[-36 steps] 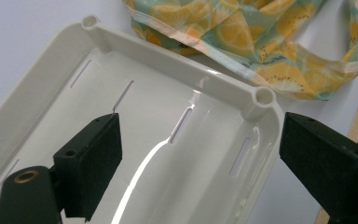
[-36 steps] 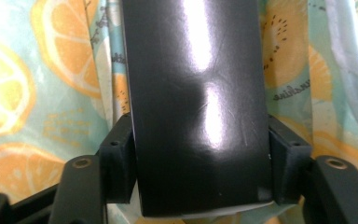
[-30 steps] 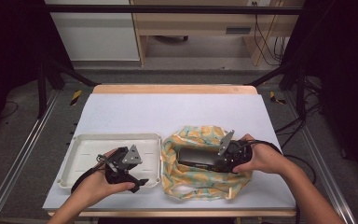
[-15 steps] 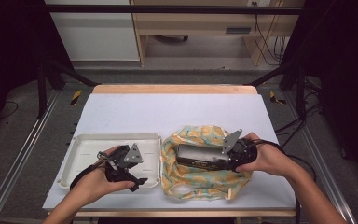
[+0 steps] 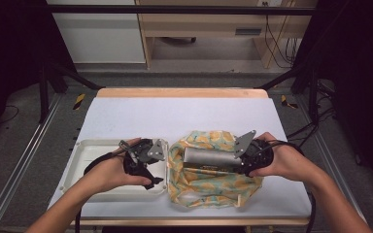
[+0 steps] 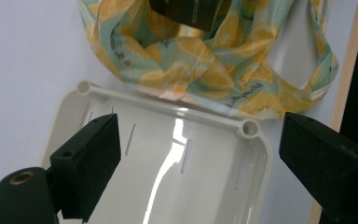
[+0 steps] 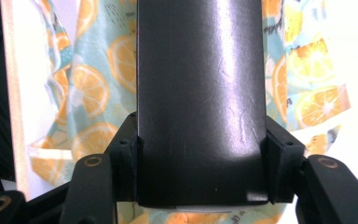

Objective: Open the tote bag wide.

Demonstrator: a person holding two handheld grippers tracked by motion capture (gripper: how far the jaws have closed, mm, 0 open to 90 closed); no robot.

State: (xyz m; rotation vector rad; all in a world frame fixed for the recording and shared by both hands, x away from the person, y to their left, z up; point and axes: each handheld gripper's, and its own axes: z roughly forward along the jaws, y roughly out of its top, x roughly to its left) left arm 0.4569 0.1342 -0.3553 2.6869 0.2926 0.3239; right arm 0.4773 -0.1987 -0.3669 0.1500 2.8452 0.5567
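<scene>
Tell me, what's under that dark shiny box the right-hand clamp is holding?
Under the dark box, clamped in the right gripper, lies a lemon-print cloth bag on the white table. The bag's inside beneath the box is hidden.

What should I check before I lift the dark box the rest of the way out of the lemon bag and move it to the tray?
1. Grip: right gripper pads press both sides of the dark box: ok.
2. Box free of the lemon-print bag: it lies across the bag's opening, fabric around it: cannot tell.
3. White tray has bare floor for the box: ok.
4. Left gripper open, holding nothing: ok.
5. Left gripper hovers over the tray, in the landing spot: not ok.
</scene>
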